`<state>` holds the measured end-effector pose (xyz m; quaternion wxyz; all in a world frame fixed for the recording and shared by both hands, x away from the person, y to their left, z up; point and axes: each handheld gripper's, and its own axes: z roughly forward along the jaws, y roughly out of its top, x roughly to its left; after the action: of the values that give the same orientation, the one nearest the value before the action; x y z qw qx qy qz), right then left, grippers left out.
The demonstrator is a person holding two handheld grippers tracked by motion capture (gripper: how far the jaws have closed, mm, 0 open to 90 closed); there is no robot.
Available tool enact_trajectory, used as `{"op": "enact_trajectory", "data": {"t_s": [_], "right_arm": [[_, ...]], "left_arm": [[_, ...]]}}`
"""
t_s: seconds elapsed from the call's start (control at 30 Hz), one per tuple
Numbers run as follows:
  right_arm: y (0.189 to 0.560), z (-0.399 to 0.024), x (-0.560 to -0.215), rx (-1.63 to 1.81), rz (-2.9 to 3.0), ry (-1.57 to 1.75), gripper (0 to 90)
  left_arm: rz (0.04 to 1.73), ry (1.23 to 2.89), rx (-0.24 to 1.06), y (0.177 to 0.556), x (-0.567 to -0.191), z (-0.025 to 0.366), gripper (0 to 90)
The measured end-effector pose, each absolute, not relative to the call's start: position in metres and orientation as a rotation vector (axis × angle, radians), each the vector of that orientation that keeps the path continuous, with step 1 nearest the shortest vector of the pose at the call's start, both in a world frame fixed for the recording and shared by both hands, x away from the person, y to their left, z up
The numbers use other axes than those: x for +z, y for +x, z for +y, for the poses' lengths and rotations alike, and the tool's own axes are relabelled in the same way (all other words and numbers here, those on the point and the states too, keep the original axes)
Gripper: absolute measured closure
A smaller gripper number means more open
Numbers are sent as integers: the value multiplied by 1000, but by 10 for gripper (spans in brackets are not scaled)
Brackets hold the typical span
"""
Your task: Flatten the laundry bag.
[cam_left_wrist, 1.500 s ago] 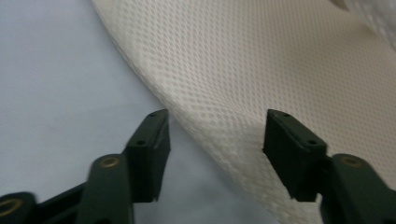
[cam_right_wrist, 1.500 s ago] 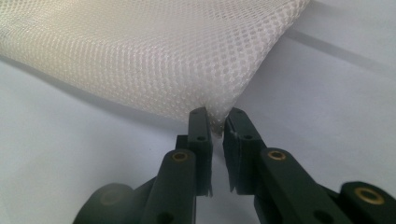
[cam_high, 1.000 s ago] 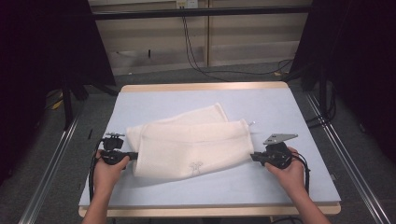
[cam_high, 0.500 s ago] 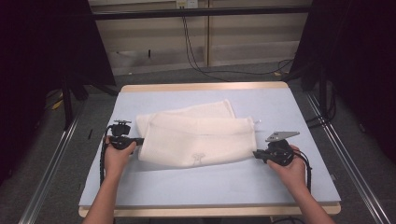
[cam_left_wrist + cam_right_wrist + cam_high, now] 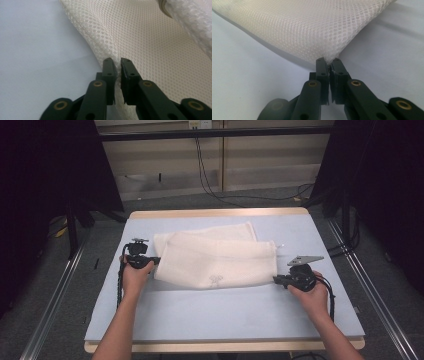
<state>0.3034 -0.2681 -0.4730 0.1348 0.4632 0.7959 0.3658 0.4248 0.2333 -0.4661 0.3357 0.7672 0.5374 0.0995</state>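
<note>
A pale blue tabletop (image 5: 220,312) was seen carrying a white mesh bag (image 5: 215,262), folded over on itself so that a front layer lay across a rear one. The bag was stretched between the two grippers, its left end at the left hand-held gripper (image 5: 150,261) and its near right corner at the right hand-held gripper (image 5: 276,279).

In the left gripper view, the left hand-held gripper (image 5: 118,62) was found with mesh between its jaws; the jaws had just been opening, and a narrow gap was visible, so the fabric looked barely nipped, if at all. In the right gripper view, the right hand-held gripper (image 5: 328,61) was pressed together on the corner of the bag, the mesh bunched right at its tips.

Judged from this, the main risk lay at the left end: were the bag pulled or lifted now, it could slip out of the loosened jaws, and the fold would be dragged askew toward the right hand-held gripper. A snag of the open mesh on a jaw edge could likewise tug the layers apart.
</note>
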Motion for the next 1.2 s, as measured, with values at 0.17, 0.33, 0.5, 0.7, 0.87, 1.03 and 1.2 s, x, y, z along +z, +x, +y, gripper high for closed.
{"op": "enact_trajectory", "data": {"t_s": [0.17, 0.33, 0.5, 0.7, 0.87, 1.03, 1.2], "right_arm": [[297, -272, -469, 1093, 2260, 1378, 686], [297, -274, -465, 1171, 2194, 1410, 590], [299, -272, -462, 1207, 2178, 1420, 575], [304, -268, -461, 1210, 2174, 1431, 548], [306, -265, -461, 1195, 2183, 1425, 551], [307, -266, -461, 1185, 2188, 1440, 566], [308, -265, -461, 1179, 2189, 1443, 607]], "left_arm": [[1404, 1983, 235, 417, -459, 236, 641], [1408, 1954, 265, 411, -448, 242, 536], [1432, 1920, 254, 412, -438, 245, 464], [1452, 1893, 231, 417, -427, 243, 431], [1472, 1904, 207, 421, -421, 240, 388], [1503, 1861, 157, 424, -417, 243, 341], [1494, 1867, 133, 425, -413, 239, 336]]}}
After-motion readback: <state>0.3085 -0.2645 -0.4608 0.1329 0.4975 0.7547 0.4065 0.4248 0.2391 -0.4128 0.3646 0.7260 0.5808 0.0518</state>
